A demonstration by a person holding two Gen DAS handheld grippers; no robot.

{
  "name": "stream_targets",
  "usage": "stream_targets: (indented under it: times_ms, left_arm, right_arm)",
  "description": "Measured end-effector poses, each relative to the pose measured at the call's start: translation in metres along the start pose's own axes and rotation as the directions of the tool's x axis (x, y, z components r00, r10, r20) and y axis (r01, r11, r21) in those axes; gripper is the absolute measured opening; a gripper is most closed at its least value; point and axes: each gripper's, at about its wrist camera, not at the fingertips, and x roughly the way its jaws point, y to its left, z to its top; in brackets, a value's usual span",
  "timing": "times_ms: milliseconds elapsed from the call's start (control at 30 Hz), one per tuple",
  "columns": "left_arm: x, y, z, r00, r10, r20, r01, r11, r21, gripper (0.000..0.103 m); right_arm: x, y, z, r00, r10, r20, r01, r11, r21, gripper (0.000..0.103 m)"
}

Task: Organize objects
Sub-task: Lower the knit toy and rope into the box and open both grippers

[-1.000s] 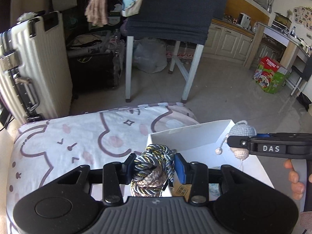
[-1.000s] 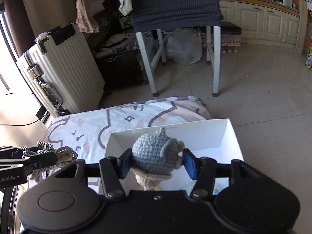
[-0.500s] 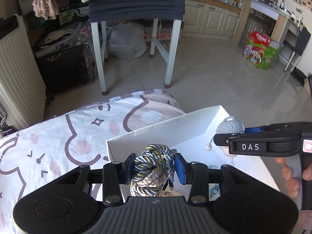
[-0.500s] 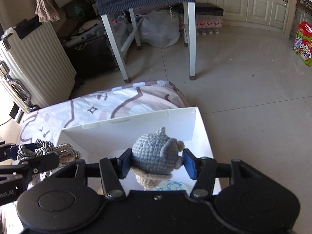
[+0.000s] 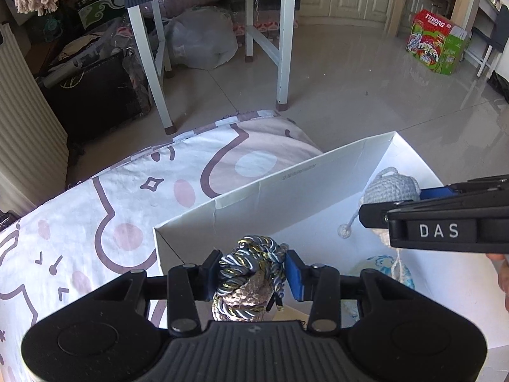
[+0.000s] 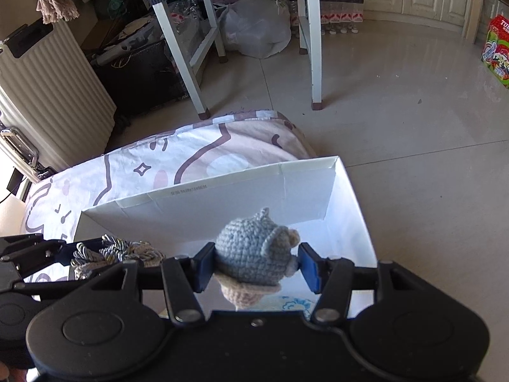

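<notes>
Both jaws are clamping loads over the white box (image 6: 222, 197): left gripper (image 5: 253, 273) is holding the cord bundle (image 5: 249, 281), right gripper (image 6: 256, 265) the crochet toy (image 6: 251, 250). Judgement: keep lowering well inside the walls before letting go.

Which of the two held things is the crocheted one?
The grey crocheted toy, in the right hand-held gripper over the white box. The left hand-held gripper holds a twisted cord bundle instead.

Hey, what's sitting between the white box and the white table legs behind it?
The cartoon-print cover fills most of that stretch between the white box and the table legs, then bare floor tiles; the right wrist view shows it.
</notes>
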Motion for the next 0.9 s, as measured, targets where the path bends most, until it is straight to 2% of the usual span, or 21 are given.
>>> stream_targets:
  times_ms: [133,633,900]
  left_arm:
    - [0.005,-0.001,-0.001,1.000,0.017,-0.016,-0.017,1.000,0.002,0.053]
    - [0.000,0.000,-0.003,1.000,0.011,-0.020,-0.011,1.000,-0.001,0.056]
    - [-0.021,0.002,-0.007,1.000,0.003,-0.005,-0.003,1.000,-0.013,0.056]
  right_arm:
    - [0.005,-0.002,0.001,0.999,-0.033,0.003,0.033,0.999,0.022,0.068]
    - [0.001,-0.002,0.002,1.000,-0.023,-0.012,0.024,0.999,0.025,0.067]
    - [-0.025,0.006,-0.001,0.999,-0.028,0.016,0.028,1.000,0.007,0.067]
